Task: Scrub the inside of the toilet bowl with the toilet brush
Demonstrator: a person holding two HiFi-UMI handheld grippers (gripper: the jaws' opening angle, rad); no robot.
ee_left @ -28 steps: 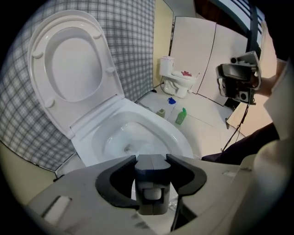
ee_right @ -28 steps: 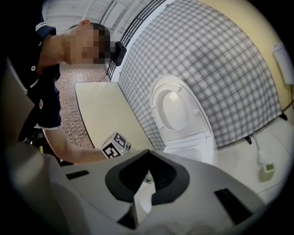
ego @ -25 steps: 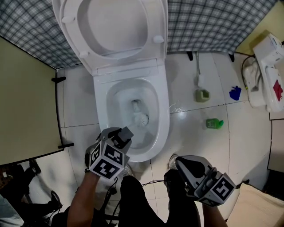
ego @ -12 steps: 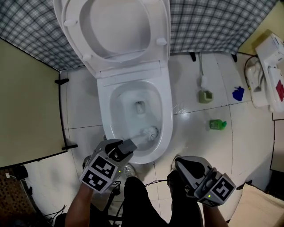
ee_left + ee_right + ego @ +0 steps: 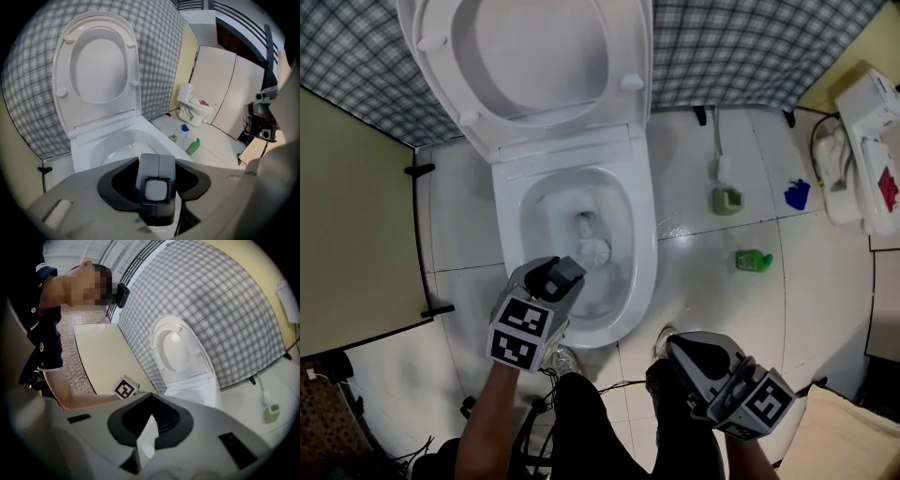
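The left gripper (image 5: 553, 278) hangs over the near-left rim of the bowl (image 5: 645, 253), tilted down into it. Its jaws are clamped on the grey handle (image 5: 158, 176) of the brush (image 5: 593, 249), and the handle fills the gap between the pads. The white bristle head sits inside the bowl, low in the basin, just on the near side of the drain (image 5: 584, 221). It is touching the porcelain or very close to it; the head view is too small to say which.

The seat (image 5: 623, 47) and lid (image 5: 534, 66) stand raised behind the bowl, against the checked wall (image 5: 750, 47).

The right gripper (image 5: 686, 349) is off the bowl's near-right corner, well apart from it, over the tiled floor (image 5: 712, 291). Its dark pads meet at the tips, with nothing between them.

Right of the bowl, three things lie on the floor. A small green holder (image 5: 727, 201) with a white stick is level with the drain. A green bottle (image 5: 753, 260) lies nearer the person, and a blue scrap (image 5: 797, 195) lies farther out. Left of the bowl stands a cream panel (image 5: 356, 216).
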